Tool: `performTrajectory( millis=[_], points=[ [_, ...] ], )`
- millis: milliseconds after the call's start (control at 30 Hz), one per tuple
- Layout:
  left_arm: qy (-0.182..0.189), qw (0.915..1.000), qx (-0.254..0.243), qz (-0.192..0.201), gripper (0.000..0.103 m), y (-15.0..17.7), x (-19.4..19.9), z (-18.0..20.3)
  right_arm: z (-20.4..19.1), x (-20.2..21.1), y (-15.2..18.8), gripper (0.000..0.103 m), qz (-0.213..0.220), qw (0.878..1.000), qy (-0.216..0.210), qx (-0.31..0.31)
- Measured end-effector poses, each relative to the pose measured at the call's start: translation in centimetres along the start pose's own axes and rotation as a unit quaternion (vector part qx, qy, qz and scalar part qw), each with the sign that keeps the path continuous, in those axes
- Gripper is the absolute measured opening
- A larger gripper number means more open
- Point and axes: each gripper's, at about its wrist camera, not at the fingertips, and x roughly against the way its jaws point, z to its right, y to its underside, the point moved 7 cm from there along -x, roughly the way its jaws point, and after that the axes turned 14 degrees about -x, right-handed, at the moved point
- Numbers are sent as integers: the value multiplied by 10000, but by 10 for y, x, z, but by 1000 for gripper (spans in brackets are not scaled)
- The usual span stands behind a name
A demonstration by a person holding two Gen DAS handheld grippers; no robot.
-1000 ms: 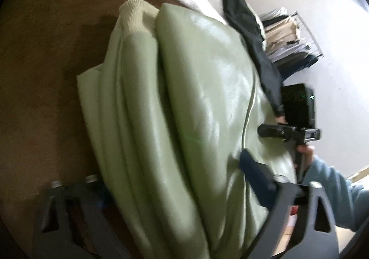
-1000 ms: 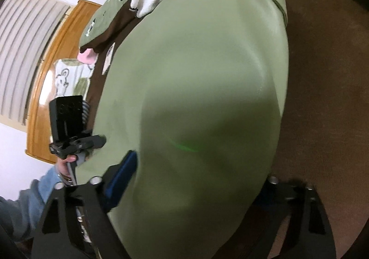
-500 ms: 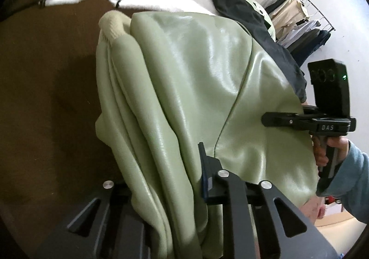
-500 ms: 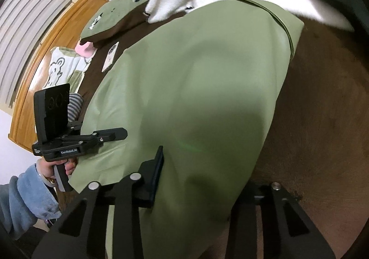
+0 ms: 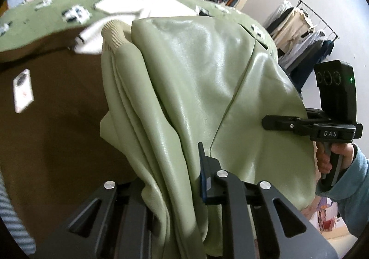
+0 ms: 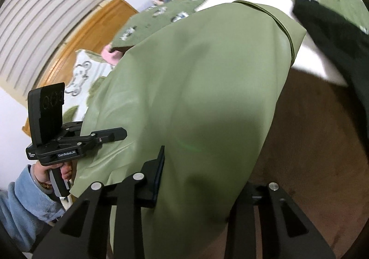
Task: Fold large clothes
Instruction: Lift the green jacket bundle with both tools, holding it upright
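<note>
A pale green, shiny jacket point(image 5: 196, 97) hangs bunched between both grippers, lifted off the brown bed cover point(image 5: 57, 120). Its ribbed cream cuff point(image 5: 113, 37) sticks out at the upper left. My left gripper point(image 5: 170, 185) is shut on the folded layers at the jacket's near edge. In the right wrist view the left gripper point(image 6: 120, 133) shows clamped on the jacket's left side. My right gripper point(image 6: 205, 180) has a thick fold of the jacket point(image 6: 196, 86) between its fingers, and its jaws are closing on it. From the left wrist view the right gripper point(image 5: 267, 121) bites the jacket's right edge.
A green patterned blanket point(image 5: 34, 21) and a white garment point(image 5: 138, 7) lie at the far side of the bed. A dark garment point(image 6: 334, 40) lies at the right. A clothes rack point(image 5: 304, 35) stands by the wall. A wooden headboard point(image 6: 69, 51) and a pillow point(image 6: 85, 74) are left.
Both grippers closed on the jacket's near edge and rose, lifting it off the bed. The views tilted up, so more of the room shows.
</note>
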Motion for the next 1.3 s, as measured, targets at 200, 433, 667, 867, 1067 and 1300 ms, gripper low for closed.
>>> performTrajectory(
  millis=[200,433,667,867,1067,1300],
  points=[
    [-214,9991,339,96,18,-3,68,7,-55,28,-6,31,-144,9993,-45,338],
    [-342,9968,665,288,18,10,110,-6,-103,31,-3,31,-190,9975,-63,672],
    [-545,9946,826,326,18,33,142,-39,-151,-2,0,31,-371,9964,-214,731],
    [-836,9897,1100,378,18,64,188,-95,-219,-52,-1,31,-613,9922,-469,975],
    [-1279,9813,1389,385,18,105,241,-167,-301,-123,-2,31,-889,9856,-776,1209],
    [-1727,9683,1761,402,18,166,287,-258,-389,-224,4,31,-1273,9747,-1045,1511]
  ],
)
